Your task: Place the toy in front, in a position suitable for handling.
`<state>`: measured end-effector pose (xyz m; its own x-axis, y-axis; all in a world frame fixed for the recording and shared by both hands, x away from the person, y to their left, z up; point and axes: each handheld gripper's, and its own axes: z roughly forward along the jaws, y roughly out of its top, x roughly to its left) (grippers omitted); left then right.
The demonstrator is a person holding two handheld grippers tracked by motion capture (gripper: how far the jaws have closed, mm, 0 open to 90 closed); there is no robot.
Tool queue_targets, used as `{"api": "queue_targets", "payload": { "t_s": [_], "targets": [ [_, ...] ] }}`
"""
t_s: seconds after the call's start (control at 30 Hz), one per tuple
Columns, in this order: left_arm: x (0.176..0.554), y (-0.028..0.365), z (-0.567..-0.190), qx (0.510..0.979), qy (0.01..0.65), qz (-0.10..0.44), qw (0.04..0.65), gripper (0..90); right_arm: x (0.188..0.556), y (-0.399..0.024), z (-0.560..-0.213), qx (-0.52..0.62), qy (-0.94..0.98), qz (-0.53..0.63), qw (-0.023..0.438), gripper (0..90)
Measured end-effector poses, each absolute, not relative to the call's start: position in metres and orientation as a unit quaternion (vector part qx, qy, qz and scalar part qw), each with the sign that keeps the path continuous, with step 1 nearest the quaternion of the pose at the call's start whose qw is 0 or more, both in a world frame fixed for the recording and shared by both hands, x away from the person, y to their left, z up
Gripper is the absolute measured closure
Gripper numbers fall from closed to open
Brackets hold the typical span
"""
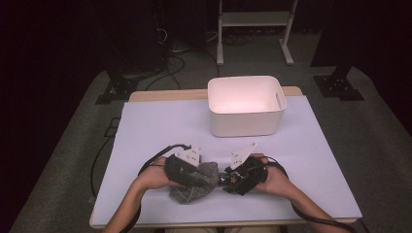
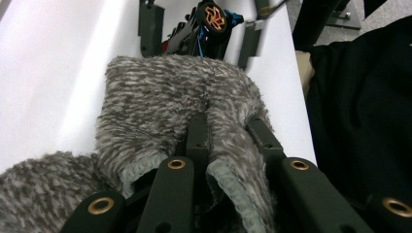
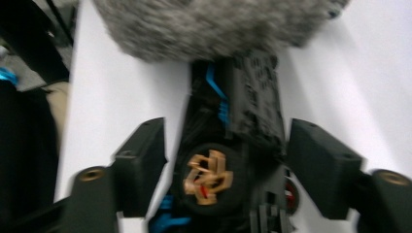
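Near the bin (image 1: 246,106), left gripper (image 1: 192,175) pinches the sock (image 1: 197,182), right gripper (image 1: 232,178) gapes around a toy (image 3: 228,145); probably stuffing next.

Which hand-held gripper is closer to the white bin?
Right, narrowly. The right hand-held gripper sits just below the bin; the left hand-held gripper, on the grey cloth, lies further left.

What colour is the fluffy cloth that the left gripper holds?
The fluffy cloth is mottled grey and white, with a pale hemmed edge. The left gripper view shows it best.
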<state>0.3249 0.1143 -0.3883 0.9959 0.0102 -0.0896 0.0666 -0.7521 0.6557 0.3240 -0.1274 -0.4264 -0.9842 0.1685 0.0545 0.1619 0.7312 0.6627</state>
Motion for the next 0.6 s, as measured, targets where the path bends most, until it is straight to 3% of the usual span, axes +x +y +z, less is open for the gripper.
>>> {"api": "queue_targets", "payload": {
  "t_s": [0.43, 0.6],
  "targets": [
    [0.318, 0.115, -0.394, 0.935, 0.018, -0.048, 0.350, 74.8, 0.321, -0.148, -0.432, 0.130, 0.918, 0.375, -0.018, 19.8],
    [0.312, 0.115, -0.401, 0.939, 0.011, -0.057, 0.340, 74.8, 0.310, -0.145, -0.433, 0.117, 0.925, 0.361, 0.012, 16.2]
  ]
}}
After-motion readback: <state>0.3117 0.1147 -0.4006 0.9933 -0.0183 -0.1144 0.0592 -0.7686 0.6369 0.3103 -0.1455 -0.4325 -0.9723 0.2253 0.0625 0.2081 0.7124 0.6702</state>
